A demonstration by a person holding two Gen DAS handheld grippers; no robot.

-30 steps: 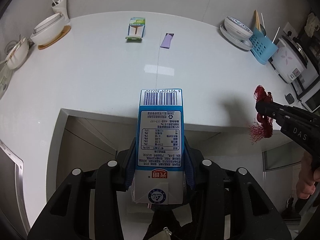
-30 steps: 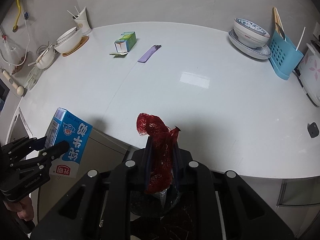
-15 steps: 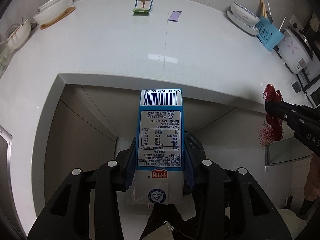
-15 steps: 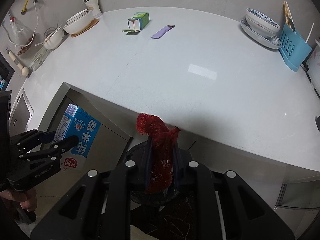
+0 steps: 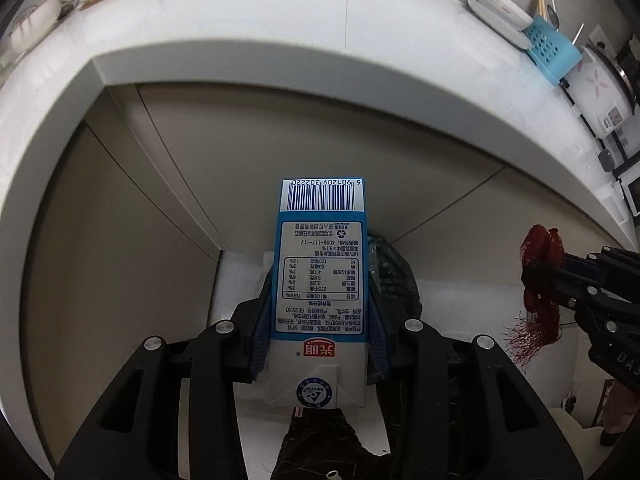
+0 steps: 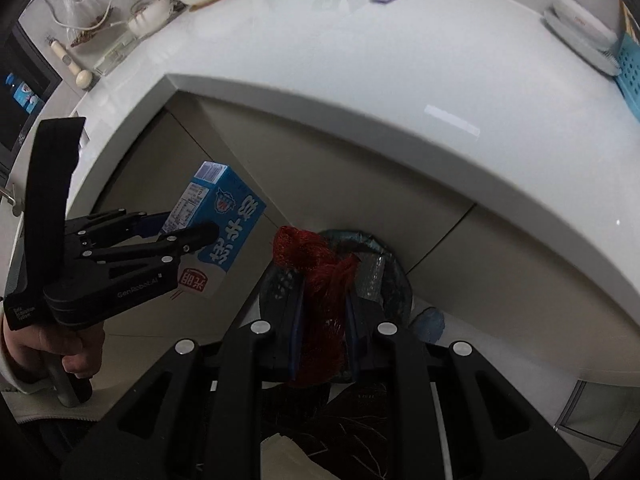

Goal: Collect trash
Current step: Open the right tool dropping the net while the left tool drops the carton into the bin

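Left wrist | milk carton (image 5: pixel 322 280) | barcode 6901209302220 | "Tetra Pak" | hotline 4008-117-117

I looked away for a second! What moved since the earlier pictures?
Both hands came down off the counter toward the black trash bag below. Nothing was let go: the left gripper still squeezes the milk carton, the right gripper the red mesh.

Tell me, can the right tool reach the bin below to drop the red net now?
Probably yes. The right tool, shut on the red net, points down at the dark-lined bin, and nothing lies between. The left tool with the milk carton stays aside.
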